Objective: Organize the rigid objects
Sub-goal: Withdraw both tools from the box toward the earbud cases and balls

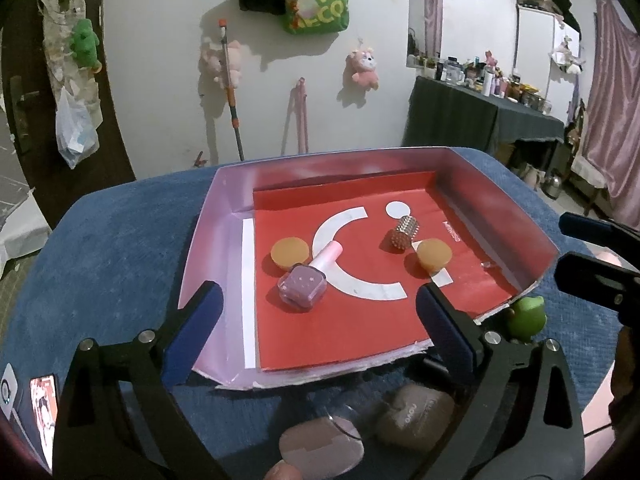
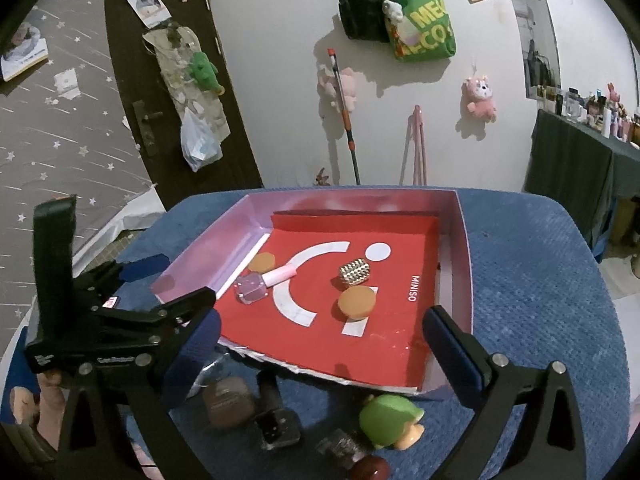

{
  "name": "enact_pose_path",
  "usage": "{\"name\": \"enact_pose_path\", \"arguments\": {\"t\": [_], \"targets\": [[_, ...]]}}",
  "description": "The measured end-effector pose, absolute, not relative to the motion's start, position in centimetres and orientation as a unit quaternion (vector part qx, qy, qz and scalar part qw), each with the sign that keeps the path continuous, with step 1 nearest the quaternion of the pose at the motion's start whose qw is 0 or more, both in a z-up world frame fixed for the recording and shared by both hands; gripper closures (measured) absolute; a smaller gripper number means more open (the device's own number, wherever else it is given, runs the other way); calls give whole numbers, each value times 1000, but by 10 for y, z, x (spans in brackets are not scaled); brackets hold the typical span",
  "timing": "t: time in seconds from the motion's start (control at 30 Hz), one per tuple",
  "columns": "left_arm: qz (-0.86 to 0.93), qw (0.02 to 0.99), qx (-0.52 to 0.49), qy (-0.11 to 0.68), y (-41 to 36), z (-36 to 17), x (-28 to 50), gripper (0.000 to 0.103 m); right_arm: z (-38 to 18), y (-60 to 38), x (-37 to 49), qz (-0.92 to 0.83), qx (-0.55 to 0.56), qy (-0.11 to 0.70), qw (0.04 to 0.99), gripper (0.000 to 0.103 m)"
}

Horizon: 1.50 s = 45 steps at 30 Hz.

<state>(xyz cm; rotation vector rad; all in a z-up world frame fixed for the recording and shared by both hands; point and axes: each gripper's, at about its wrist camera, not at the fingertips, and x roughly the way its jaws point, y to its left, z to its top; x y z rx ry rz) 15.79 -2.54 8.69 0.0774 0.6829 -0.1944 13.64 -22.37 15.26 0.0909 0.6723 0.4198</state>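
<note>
A pink-walled tray (image 1: 224, 216) with a red liner sits on a blue cloth. In it lie a purple nail polish bottle (image 1: 306, 284) with a pink cap, two orange discs (image 1: 290, 253) (image 1: 434, 255) and a studded metal cylinder (image 1: 405, 232). My left gripper (image 1: 320, 332) hangs open over the tray's near edge, holding nothing. My right gripper (image 2: 322, 354) is open too, above the near right corner, with empty jaws. A green toy (image 2: 390, 416) lies on the cloth just outside that corner. The right wrist view also shows the bottle (image 2: 260, 284) and the cylinder (image 2: 354, 272).
On the cloth in front of the tray lie a brown case (image 2: 228, 400), a dark blocky item (image 2: 276, 424), a small metallic piece (image 2: 340, 448) and a dark red round thing (image 2: 370, 468). A dark-draped table (image 1: 480, 120) crowded with bottles stands at the right wall.
</note>
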Motion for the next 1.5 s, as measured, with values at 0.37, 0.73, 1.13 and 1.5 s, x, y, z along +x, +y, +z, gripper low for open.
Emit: {"name": "enact_pose_path", "arguments": {"t": [0.37,0.73,1.13,1.5], "targets": [[-69,941,40,328,-27,84,129,4,151,-227,105,193,54,305,931,0],[-81,941,20,329,-28,82,100,4,149,-226,80,188,47,292,937,0],[-75,934,5,350,-27,64,85,4,123,-232,65,189,59,321,926,0],[-74,925,-17,373,-24,46,73,4,102,-235,55,193,69,351,914,0]]}}
